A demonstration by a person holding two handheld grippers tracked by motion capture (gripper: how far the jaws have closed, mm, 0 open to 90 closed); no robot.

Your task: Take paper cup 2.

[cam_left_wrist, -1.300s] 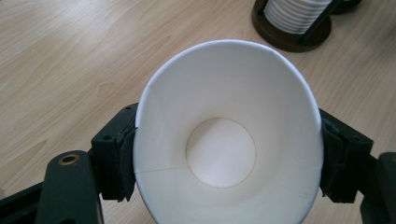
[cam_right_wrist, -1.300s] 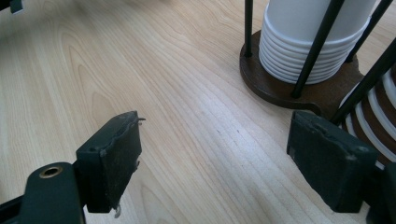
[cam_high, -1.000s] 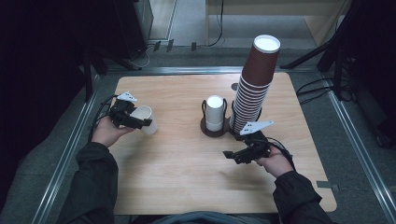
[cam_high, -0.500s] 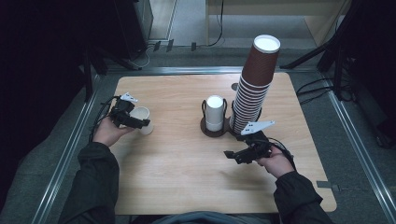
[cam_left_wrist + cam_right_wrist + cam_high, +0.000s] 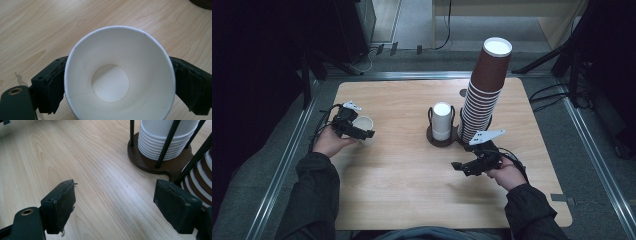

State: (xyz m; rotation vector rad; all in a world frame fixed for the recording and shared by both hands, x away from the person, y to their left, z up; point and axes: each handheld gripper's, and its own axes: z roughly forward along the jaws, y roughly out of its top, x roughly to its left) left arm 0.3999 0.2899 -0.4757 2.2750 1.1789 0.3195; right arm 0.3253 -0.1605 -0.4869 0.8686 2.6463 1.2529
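Left gripper (image 5: 117, 82) straddles a white paper cup (image 5: 119, 75) standing on the tabletop (image 5: 402, 175) at its left side; its jaws have just been opening, pads slack. Light, crushable—hold gently at mid-wall.

Left gripper (image 5: 362, 131) jaws just opening, right gripper (image 5: 460, 167) wide open, held level

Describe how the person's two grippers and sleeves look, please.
Both the left gripper and the right gripper are black, each with two flat jaws lined with dark ridged pads. A pale three-cornered plate sits on top of each, and a black cable trails from the body. One jaw arm bears a brass-ringed hole. The sleeves are dark.
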